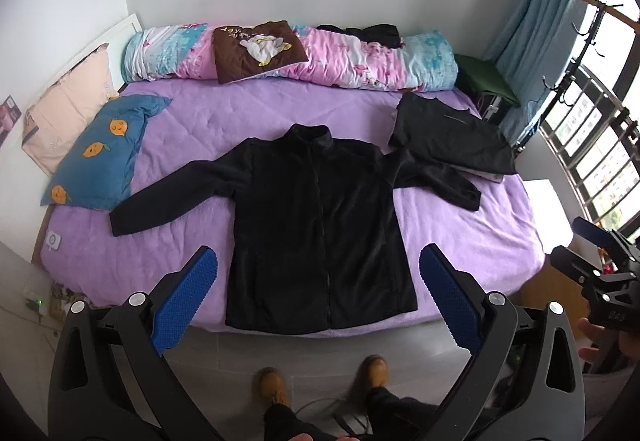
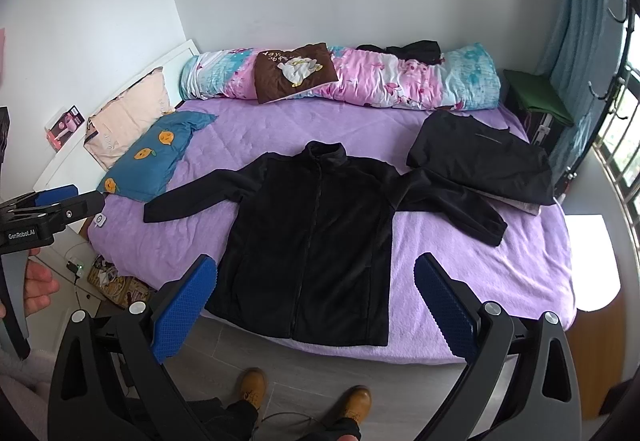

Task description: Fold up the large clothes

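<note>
A black fleece jacket (image 1: 320,221) (image 2: 320,225) lies flat and front up on the purple bed (image 1: 480,233) (image 2: 520,261). Its sleeves are spread to both sides and its hem is at the near edge. My left gripper (image 1: 319,253) hovers open above the near edge of the bed, in front of the hem, with nothing between its blue pads. My right gripper (image 2: 316,260) is open too and holds nothing, at about the same height. Each gripper also shows at the side of the other's view: the right gripper (image 1: 580,245) and the left gripper (image 2: 76,201), each held in a hand.
A folded dark garment (image 1: 452,137) (image 2: 480,157) lies at the back right, over the jacket's right sleeve. A rolled floral quilt (image 1: 360,61) with a brown cushion (image 1: 260,49) runs along the wall. Two pillows (image 1: 100,153) lie at the left. The person's tan shoes (image 1: 276,387) stand on the grey floor.
</note>
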{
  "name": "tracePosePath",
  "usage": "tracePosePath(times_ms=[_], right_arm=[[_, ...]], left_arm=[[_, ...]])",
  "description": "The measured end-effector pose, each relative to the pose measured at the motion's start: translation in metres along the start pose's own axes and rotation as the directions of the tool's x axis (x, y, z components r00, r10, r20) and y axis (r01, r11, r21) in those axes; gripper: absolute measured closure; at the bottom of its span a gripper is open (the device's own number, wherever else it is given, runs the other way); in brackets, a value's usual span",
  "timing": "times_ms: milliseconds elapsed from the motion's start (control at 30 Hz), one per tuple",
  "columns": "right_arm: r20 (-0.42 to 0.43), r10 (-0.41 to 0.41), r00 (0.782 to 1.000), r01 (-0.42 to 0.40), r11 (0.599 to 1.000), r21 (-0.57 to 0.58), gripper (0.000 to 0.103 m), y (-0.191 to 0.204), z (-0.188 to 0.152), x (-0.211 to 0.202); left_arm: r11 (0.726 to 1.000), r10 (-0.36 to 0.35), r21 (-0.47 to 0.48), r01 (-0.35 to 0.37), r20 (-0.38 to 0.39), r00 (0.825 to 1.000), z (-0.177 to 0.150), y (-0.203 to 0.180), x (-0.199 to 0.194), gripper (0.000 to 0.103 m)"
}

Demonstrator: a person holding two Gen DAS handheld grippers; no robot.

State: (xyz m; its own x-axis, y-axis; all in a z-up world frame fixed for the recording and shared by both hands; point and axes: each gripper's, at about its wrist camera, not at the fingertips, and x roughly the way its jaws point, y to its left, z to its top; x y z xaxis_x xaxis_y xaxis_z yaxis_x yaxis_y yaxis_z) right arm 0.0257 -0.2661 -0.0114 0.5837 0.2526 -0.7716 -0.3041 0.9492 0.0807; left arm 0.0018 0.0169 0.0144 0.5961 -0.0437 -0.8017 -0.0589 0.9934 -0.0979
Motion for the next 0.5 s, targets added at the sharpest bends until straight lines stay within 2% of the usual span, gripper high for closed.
tracePosePath(times_ms=[500], right_arm=[[0.001, -0.006, 1.0, 0.006, 1.0, -0.003, 0.006, 0.0023, -0.0013, -0.0006]], left_arm=[[0.999, 0.038, 0.012, -0.038, -0.014, 0.999, -0.0039, -0.0019, 0.0057, 0.006]])
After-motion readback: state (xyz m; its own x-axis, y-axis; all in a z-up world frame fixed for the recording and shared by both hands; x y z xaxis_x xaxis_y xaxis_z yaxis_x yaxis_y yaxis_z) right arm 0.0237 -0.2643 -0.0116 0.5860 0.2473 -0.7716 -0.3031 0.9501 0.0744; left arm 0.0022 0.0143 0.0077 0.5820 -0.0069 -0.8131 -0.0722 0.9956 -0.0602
